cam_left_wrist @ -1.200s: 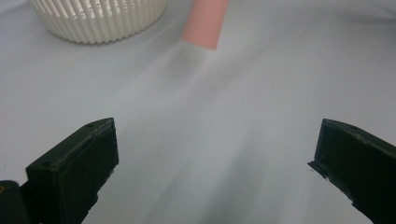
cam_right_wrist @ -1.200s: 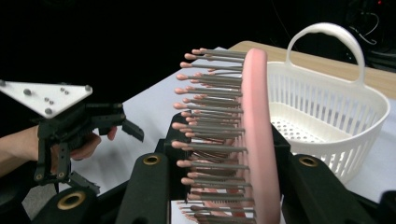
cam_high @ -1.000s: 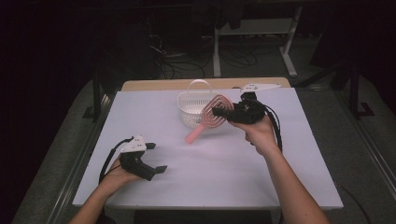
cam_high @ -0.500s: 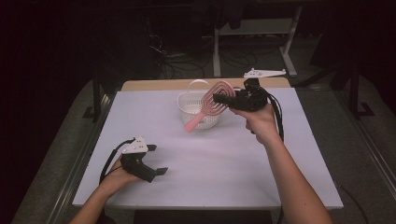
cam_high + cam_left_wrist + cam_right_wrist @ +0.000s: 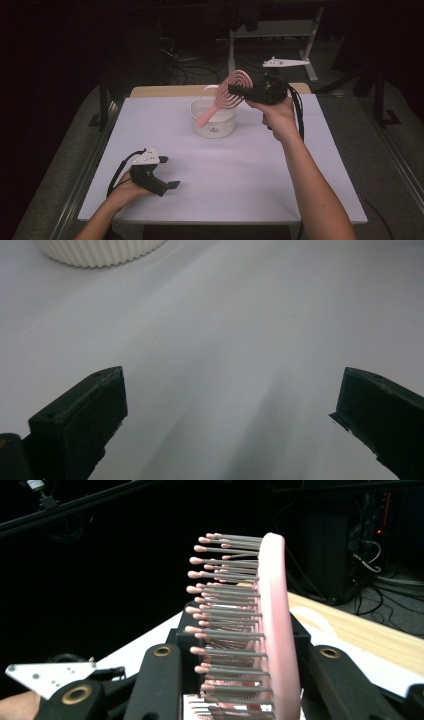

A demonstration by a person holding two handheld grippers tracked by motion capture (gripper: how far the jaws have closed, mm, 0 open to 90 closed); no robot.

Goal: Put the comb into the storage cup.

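A pink hairbrush (image 5: 226,97) hangs tilted in the air, its handle sloping down over a white ribbed basket (image 5: 215,129). My right gripper (image 5: 236,90) is shut on the brush's round head, held up by the person's right hand. In the right gripper view the brush (image 5: 276,630) stands edge-on between the black fingers (image 5: 155,680), bristles pointing left. My left gripper (image 5: 169,173) rests on the white table near the front left, open with nothing in it. The left gripper view has its jaws wide apart over bare table (image 5: 225,365), with the basket (image 5: 100,250) at the top edge.
The white table top (image 5: 250,175) has a wooden strip (image 5: 165,91) along its far edge. A white bracket (image 5: 285,62) and cables lie on the dark floor behind. Metal rails run along both sides of the table.
My right gripper has risen with the hairbrush, which now hangs higher above the basket. The left gripper has stayed where it was.
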